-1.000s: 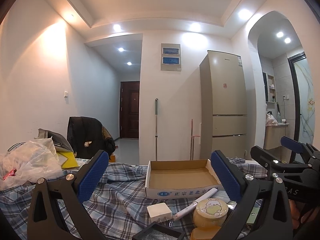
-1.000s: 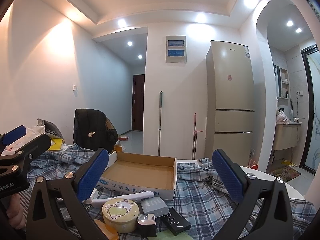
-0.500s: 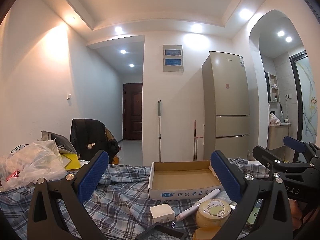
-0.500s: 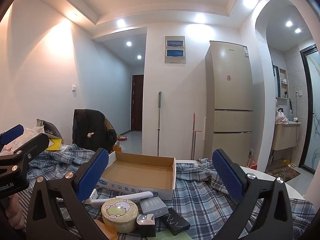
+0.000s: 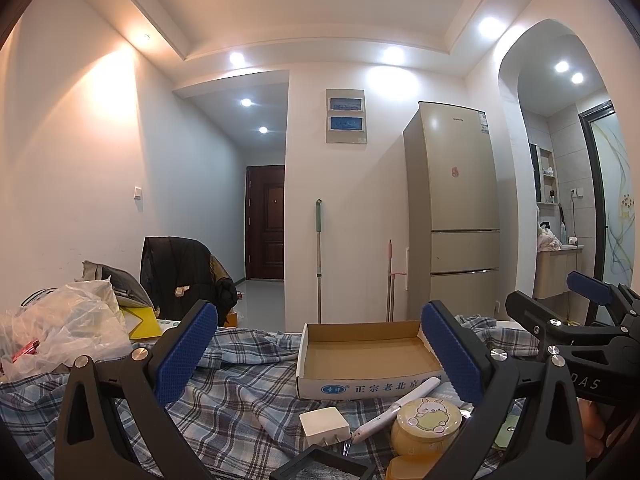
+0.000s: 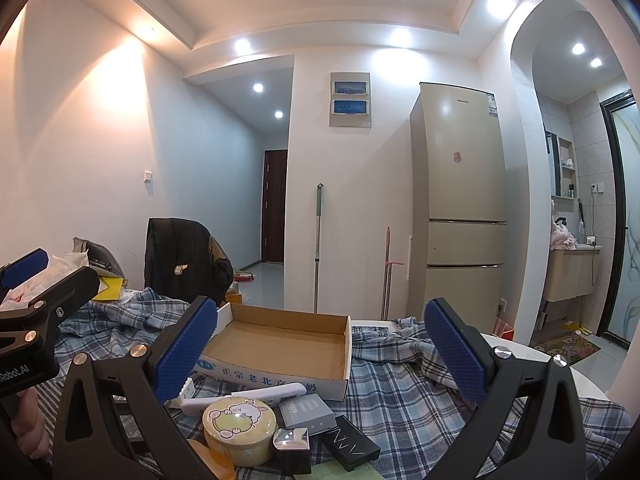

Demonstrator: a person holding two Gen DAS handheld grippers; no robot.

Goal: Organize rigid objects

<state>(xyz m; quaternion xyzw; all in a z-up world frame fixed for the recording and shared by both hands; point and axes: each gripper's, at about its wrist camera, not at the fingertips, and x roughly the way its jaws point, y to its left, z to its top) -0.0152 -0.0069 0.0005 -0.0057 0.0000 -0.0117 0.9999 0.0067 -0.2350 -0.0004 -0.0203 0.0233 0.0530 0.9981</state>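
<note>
Jaws of the left gripper (image 5: pixel 320 354) and right gripper (image 6: pixel 322 350) are standing wide apart, gripping nothing, hovering before the cardboard tray (image 6: pixel 280 340) and yellow tin (image 6: pixel 239 424).

In my left view, my own right finger (image 5: pixel 452 356) covered the near right corner of the cardboard box (image 5: pixel 360 350), cutting its printed lettering short. The black tray (image 5: pixel 324 466) ran off the bottom edge. In my right view, an orange thing (image 6: pixel 212 460) under the yellow tin (image 6: pixel 239 428) was mostly hidden, and the white pen (image 6: pixel 256 394) was partly behind that tin.
</note>
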